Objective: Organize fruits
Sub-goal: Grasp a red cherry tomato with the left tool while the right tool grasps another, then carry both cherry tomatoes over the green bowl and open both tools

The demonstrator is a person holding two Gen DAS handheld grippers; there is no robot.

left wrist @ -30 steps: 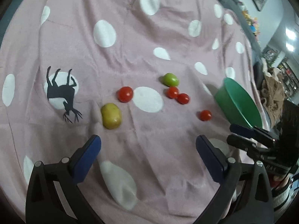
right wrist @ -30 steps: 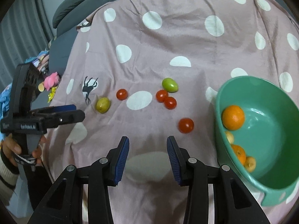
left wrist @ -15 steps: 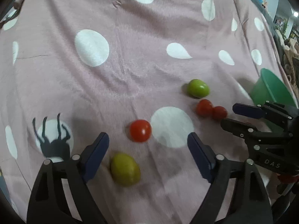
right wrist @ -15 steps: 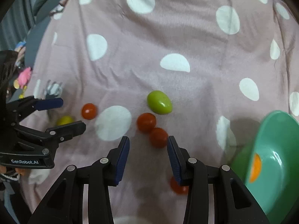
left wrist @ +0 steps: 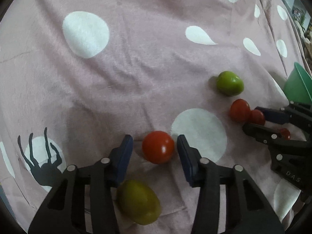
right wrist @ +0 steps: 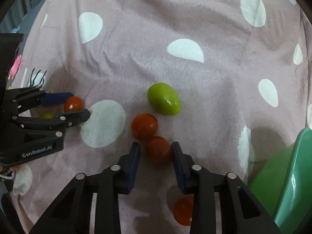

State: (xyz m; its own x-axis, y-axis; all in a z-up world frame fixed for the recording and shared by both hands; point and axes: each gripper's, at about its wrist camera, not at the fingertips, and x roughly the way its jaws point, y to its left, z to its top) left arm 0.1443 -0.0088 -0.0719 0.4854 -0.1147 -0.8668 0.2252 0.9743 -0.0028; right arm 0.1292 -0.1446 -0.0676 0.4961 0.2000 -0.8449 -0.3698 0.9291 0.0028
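- Left wrist view: the left gripper [left wrist: 155,148] points down at a pink blanket [left wrist: 136,68] with white dots. Its jaws have just been closing, and a red tomato [left wrist: 158,146] lies between them. A thin gap shows on each side of it, so the pads are not yet pressing and the tool grips nothing.
- A yellow-green fruit [left wrist: 139,201] lies just below the left finger, on the blanket.
- Further right lie a green fruit [left wrist: 230,82] and two touching red tomatoes [left wrist: 239,110]; the right gripper [left wrist: 255,120] is at the nearer one. The rim of a green bowl [left wrist: 298,83] shows at the right edge.
- Right wrist view: the right gripper [right wrist: 156,154] has also just been closing; a small red tomato [right wrist: 159,149] sits between its blue pads. The right pad touches it, while a sliver of cloth shows on the left, so it is not clamped.
- A second tomato [right wrist: 144,126] touches that one from above, with the green fruit beyond it.
- Another tomato [right wrist: 183,210] lies under the right finger; the green bowl [right wrist: 292,185] stands at the right.
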